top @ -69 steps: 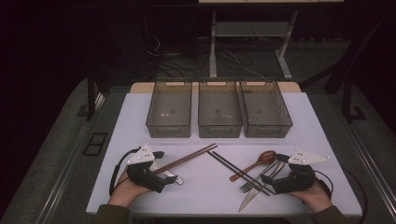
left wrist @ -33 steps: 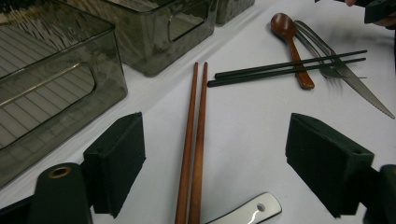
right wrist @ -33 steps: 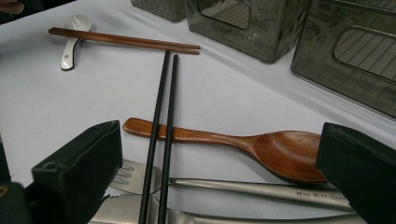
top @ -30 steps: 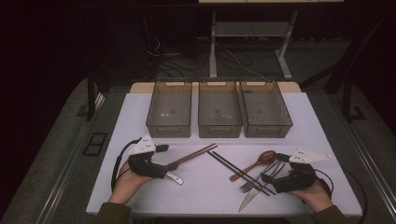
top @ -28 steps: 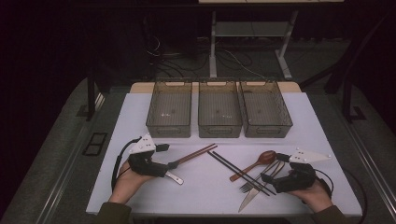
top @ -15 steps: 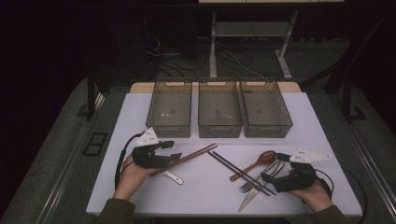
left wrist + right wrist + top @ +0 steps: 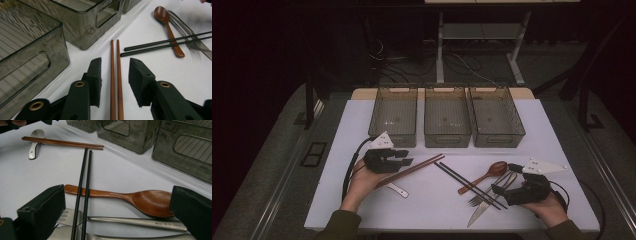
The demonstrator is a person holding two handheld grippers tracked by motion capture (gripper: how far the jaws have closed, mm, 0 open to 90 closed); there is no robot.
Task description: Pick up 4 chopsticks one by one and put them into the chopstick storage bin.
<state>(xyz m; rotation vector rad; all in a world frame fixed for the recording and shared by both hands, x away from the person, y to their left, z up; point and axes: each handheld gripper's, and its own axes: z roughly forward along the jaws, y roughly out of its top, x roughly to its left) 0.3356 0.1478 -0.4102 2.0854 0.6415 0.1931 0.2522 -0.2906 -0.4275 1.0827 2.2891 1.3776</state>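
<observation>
A pair of brown wooden chopsticks (image 7: 414, 169) (image 7: 115, 75) (image 7: 62, 143) lies slantwise on the white table (image 7: 332, 145). My left gripper (image 7: 408, 157) (image 7: 114, 75) is open and hovers with one jaw on each side of them. A pair of black chopsticks (image 7: 469, 184) (image 7: 165, 43) (image 7: 83, 180) crosses a wooden spoon (image 7: 484, 176) (image 7: 168, 25) (image 7: 130, 196), a fork (image 7: 487, 192) and a knife (image 7: 479, 212) (image 7: 140, 223). My right gripper (image 7: 501, 189) (image 7: 117, 212) stands wide open over this cutlery.
Three empty clear bins (image 7: 394, 114) (image 7: 446, 116) (image 7: 495, 116) stand in a row at the back of the table. A white spoon (image 7: 398, 189) (image 7: 35, 143) lies under the left hand. Dark floor and cables surround the table.
The left gripper has moved up and to the right, from the table's front left to over the brown chopsticks. The right gripper has stayed in place.
</observation>
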